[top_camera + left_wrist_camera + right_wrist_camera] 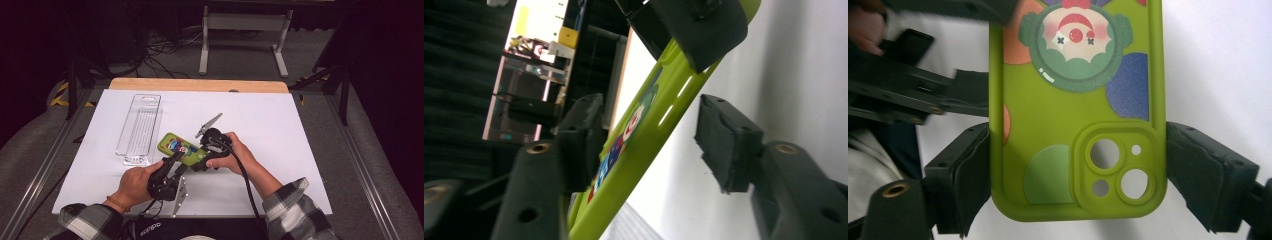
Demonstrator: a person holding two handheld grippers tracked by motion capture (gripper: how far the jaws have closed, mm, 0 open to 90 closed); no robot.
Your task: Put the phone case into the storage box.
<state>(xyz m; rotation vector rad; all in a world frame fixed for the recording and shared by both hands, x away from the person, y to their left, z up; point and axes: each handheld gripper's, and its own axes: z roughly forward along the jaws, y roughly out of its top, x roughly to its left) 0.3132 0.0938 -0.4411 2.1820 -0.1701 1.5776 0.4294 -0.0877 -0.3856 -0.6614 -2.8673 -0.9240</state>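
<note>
Phone case (pixel 1073 115): lime green, printed with a dark green ring around a pale clown face with red hat, red nose and pink cheeks; a blue patch, orange patches and a lighter green half-disc are also noted. Jaws of the left gripper (pixel 172 159) and right gripper (pixel 202 161): black, with brass-coloured screw inserts. Table (pixel 280 115): white top, pale wood far edge. Tray (pixel 139 127): clear, colourless, ribbed base. Sleeves (pixel 295 207): grey and white plaid. Floor (pixel 240 55): grey.
</note>
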